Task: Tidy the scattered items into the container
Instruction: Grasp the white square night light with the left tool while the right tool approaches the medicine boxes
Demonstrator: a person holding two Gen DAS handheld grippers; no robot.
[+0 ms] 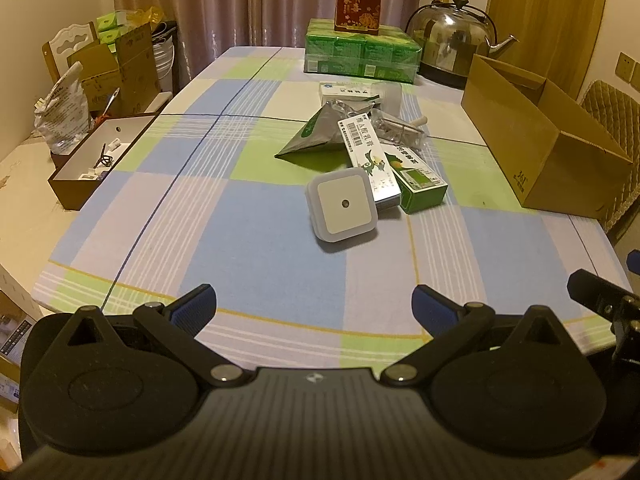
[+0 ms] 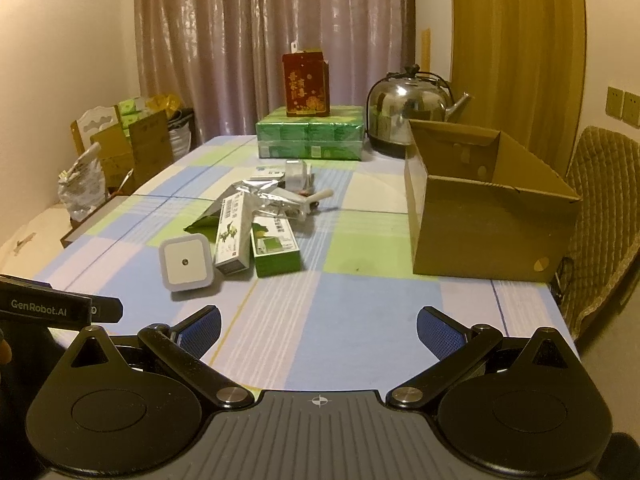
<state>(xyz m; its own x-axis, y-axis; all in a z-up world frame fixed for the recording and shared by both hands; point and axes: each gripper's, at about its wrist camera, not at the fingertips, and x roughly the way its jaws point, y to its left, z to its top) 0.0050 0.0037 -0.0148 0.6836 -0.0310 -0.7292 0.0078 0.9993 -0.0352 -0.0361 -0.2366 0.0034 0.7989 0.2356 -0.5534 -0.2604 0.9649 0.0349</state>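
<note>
Two open hand-held grippers hover over a cluttered table.

The left hand-held gripper [image 1: 314, 306] and right hand-held gripper [image 2: 319, 328] both stand spread wide, holding nothing, above the checked table [image 1: 256, 248]. The scattered items lie mid-table: a white square night light [image 1: 342, 206], a long white box [image 1: 370, 160] and a green box [image 1: 420, 182] just beside it, well apart from the open cardboard box [image 2: 484, 236] at the right edge.
</note>
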